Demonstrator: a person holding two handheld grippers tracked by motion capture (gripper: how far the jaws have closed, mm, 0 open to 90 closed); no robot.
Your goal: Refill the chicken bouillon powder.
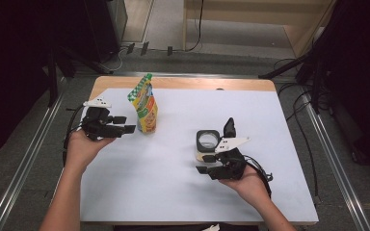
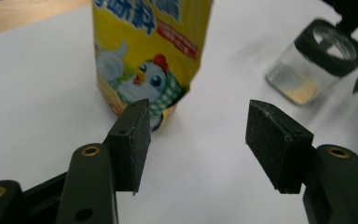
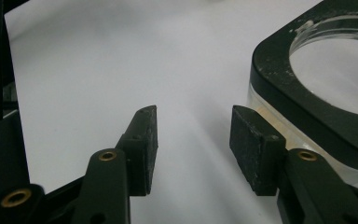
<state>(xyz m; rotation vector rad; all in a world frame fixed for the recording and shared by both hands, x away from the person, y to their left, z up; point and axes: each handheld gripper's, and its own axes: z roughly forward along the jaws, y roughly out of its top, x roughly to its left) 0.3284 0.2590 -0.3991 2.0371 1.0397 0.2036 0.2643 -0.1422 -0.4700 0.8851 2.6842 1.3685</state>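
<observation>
a lab recording bay: dark curtains (image 1: 9, 72), metal floor rails (image 1: 24, 163), trailing cables (image 1: 301, 110), white-topped table (image 1: 173, 192).

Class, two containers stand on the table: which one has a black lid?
The clear jar beside the right gripper; the other is a yellow printed pouch with no lid.

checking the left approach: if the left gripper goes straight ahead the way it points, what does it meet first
Most likely the yellow pouch. The left gripper stands open with nothing between its jaws, and the pouch stands upright just ahead, nearer one jaw than centred. The jar sits farther off to the side. Depth is hard to judge.
</observation>
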